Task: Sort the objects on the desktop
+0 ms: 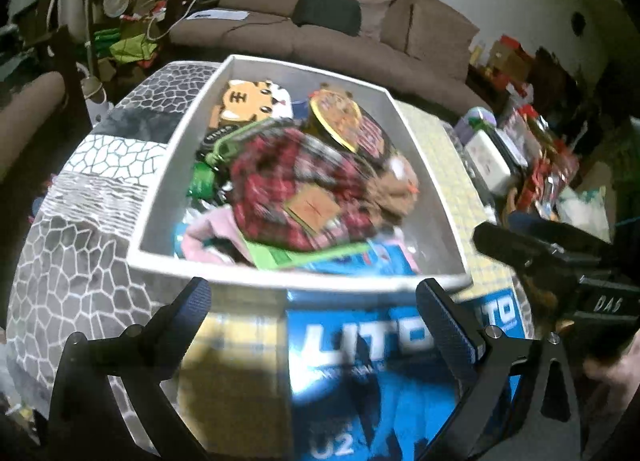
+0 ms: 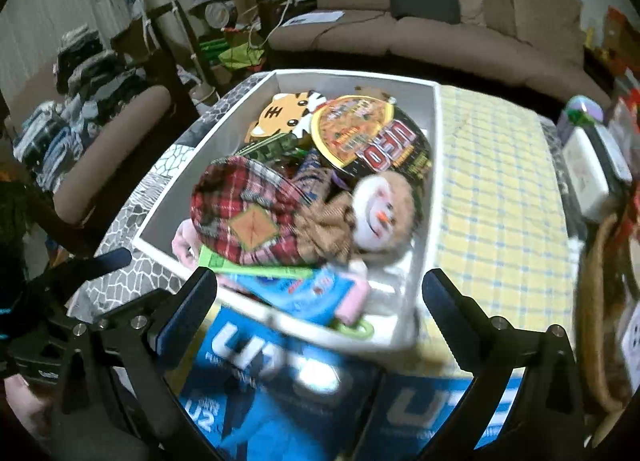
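A white box (image 1: 156,189) (image 2: 437,165) on the table is heaped with objects. On top lies a snowman doll (image 2: 376,213) in red plaid cloth (image 1: 296,189). Behind it are a UFO noodle cup (image 1: 340,121) (image 2: 372,141) and an orange tiger toy (image 1: 244,101) (image 2: 288,113). A blue printed carton (image 1: 360,341) (image 2: 280,365) lies in front of the box. My left gripper (image 1: 316,309) hovers over the box's near rim, open and holding nothing. My right gripper (image 2: 320,301) hangs beside it over the same rim, also open and holding nothing.
A yellow checked cloth (image 2: 492,181) covers the table right of the box, and a grey patterned cloth (image 1: 80,261) covers the left. Boxes and a wicker basket (image 2: 600,301) crowd the right edge. A brown sofa (image 1: 320,21) stands behind, and a padded chair arm (image 2: 112,153) is at the left.
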A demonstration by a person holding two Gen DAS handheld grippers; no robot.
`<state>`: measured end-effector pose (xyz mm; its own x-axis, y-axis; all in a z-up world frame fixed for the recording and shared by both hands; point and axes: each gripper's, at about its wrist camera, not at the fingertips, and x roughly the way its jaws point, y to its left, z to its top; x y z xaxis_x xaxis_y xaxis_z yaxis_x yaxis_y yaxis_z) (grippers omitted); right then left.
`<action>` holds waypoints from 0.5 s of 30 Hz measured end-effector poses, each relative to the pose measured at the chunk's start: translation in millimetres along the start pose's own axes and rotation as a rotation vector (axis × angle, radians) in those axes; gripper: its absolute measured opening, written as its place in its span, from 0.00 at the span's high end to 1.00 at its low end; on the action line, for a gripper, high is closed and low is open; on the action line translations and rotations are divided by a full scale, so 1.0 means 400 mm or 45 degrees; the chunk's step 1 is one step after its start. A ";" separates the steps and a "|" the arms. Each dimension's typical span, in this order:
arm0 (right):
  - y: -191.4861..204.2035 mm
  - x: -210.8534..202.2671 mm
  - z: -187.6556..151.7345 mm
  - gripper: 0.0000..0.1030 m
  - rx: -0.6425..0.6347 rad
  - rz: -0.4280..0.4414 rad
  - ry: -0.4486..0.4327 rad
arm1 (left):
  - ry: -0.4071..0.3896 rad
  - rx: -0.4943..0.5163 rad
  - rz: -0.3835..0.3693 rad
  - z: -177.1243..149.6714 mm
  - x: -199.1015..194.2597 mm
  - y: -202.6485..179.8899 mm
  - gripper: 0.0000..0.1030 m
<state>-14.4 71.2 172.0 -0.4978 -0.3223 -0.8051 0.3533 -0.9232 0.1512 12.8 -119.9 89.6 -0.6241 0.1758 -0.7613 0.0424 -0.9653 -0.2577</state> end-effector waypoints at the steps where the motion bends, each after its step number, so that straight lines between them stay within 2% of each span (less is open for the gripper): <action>1: -0.016 -0.012 -0.011 0.00 0.016 -0.001 -0.007 | -0.004 0.019 0.009 -0.012 -0.005 -0.020 0.00; 8: -0.166 -0.100 -0.134 0.00 0.134 -0.054 -0.049 | -0.025 0.116 0.066 -0.084 0.012 -0.146 0.00; 15: -0.284 -0.072 -0.268 0.00 0.248 -0.127 -0.062 | -0.044 0.219 0.159 -0.150 0.103 -0.241 0.00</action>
<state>44.8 207.9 116.7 -0.5619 -0.2327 -0.7938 0.1433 -0.9725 0.1836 29.7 -7.9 47.5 -0.6491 0.0490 -0.7591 -0.0109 -0.9984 -0.0552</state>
